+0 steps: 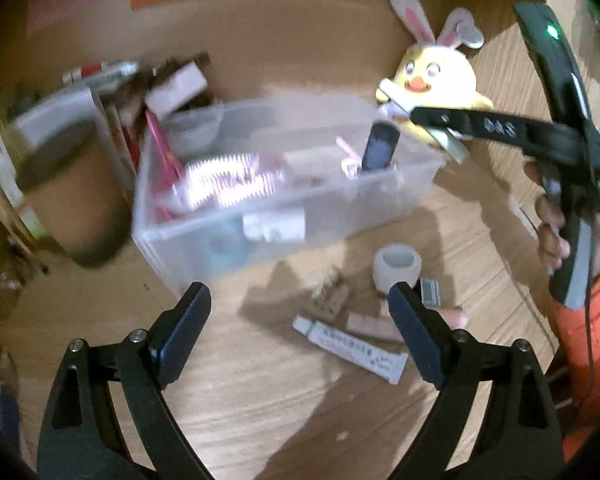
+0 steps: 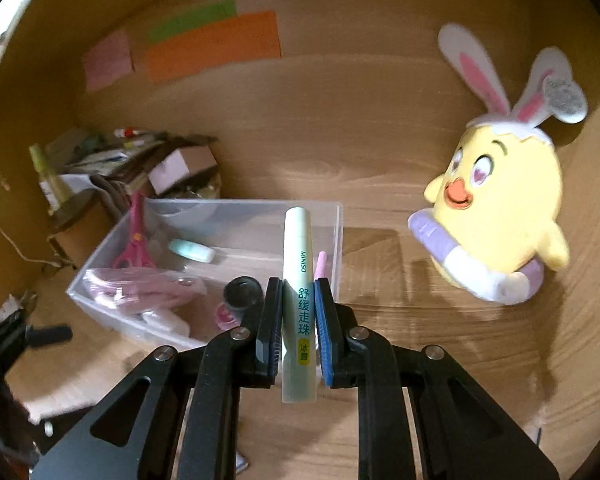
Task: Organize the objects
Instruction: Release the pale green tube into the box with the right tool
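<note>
The right tongs (image 2: 296, 332) clamp a pale roll-on stick (image 2: 297, 280) upright between their pads, held above the near right corner of the clear bin (image 2: 336, 240), while the left tongs (image 1: 300, 320) hang wide apart and empty above the wooden table (image 1: 260, 400). Just beyond the left tongs, items wait loose on the table: a white tube (image 1: 352, 346), a pinkish bar (image 1: 374, 326) touching it, a small brown card (image 1: 332, 296), a roll of tape (image 1: 396, 266) and a small grey piece (image 1: 431, 292) beside the roll. Behind them the bin already holds a fair load: pink scissors (image 2: 134, 240) leaning at its left wall, a pink comb (image 2: 140, 286), a mint capsule (image 2: 192, 250), a dark round-ended thing (image 2: 242, 294) standing near the front, and a few white pieces too blurred to name. From the left view, the right tongs (image 1: 440, 120) reach in over the bin's far right corner with the stick. Farther back a yellow chick plush (image 2: 500, 220) with rabbit ears leans where the back panel meets the right side, well apart from the bin, and a heap of boxes (image 2: 172, 168) sits at far left. By the look of it the sorting is about half done: the stick seems ready to drop in, and five or so loose items remain.
</note>
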### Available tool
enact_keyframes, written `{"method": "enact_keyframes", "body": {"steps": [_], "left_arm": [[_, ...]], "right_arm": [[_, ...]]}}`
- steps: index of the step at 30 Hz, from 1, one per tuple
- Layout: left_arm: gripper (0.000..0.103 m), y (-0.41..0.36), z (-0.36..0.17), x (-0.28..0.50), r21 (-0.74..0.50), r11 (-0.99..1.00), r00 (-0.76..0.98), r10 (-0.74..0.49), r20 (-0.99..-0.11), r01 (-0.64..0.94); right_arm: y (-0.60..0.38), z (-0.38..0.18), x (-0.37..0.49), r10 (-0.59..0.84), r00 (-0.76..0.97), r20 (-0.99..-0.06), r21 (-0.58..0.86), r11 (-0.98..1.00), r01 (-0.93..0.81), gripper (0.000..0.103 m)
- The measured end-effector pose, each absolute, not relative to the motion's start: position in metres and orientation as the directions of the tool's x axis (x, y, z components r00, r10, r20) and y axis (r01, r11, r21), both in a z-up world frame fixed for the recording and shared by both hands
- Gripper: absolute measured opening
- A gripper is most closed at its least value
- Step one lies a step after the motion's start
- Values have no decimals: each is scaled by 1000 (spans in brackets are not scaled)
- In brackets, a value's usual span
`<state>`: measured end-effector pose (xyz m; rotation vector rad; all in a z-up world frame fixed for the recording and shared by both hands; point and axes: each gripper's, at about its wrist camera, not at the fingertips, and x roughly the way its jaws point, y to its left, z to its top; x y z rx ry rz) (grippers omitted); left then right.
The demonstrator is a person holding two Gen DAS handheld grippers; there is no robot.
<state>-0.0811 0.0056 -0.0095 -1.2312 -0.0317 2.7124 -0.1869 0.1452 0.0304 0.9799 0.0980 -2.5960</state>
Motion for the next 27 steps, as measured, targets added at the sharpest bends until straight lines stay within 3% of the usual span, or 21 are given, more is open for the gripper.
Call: {"method": "enact_keyframes", "body": {"steps": [4,8,12,14,20,27], "left_arm": [[90,5,-27,-81,-153,-981,-590,195,-784,-122],[76,5,-36,-83,-208,-973,-548,228,-805,-99],[70,8,-45,-86,-242,-967,-512,250,-822,-83],[67,12,-44,-85,-226,-971,-522,235,-820,-82],[46,25,-44,-81,-184,-976,-541,220,-812,-121],[28,18,-45,-72,-165,-979,-548,204,-811,-121]], "right_arm": [[136,15,-200,-305,-664,-683,57,-928,368,14],[133,6,-201,-305,-647,-699,58,-926,374,14],[137,11,-191,-313,-650,-693,57,-922,384,17],[142,17,-179,-340,-647,-682,76,-914,400,23],[147,23,-134,-406,-635,-658,73,-873,482,23],[144,-13,-97,-425,-559,-712,96,-847,523,23]]}}
